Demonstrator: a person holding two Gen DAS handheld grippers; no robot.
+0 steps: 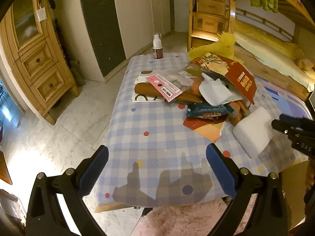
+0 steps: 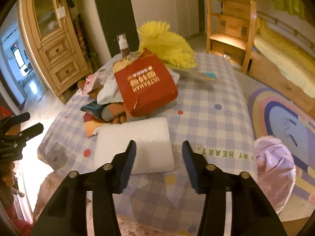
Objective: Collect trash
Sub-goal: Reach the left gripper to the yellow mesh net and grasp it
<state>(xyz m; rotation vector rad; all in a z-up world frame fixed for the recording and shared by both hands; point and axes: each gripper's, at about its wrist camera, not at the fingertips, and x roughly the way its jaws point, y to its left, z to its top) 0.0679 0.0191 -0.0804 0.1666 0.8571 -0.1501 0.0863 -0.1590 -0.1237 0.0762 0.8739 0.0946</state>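
A heap of trash lies on the checked tablecloth (image 1: 149,122): a torn red carton (image 2: 145,84), a pink label slip (image 1: 164,86), a blue wrapper (image 1: 208,110), white paper (image 1: 214,92) and a yellow fluffy thing (image 2: 167,45). Nearest to me is a white foam block (image 2: 135,137). My right gripper (image 2: 159,144) hangs low over the block's near right part, jaws partly apart, with the left finger (image 2: 129,157) over the foam and the other finger past its edge; no pad presses on it. The left gripper (image 1: 157,149) stands wide open above bare cloth at the table's near edge.
A brown bottle with a white cap (image 1: 157,47) stands at the table's far edge. A pink plastic bag (image 2: 273,169) sits on the floor right of the table, on a round rug (image 2: 285,122). A pink fluffy seat (image 1: 183,220) is below the near edge. Wooden cabinet (image 1: 37,63) at left.
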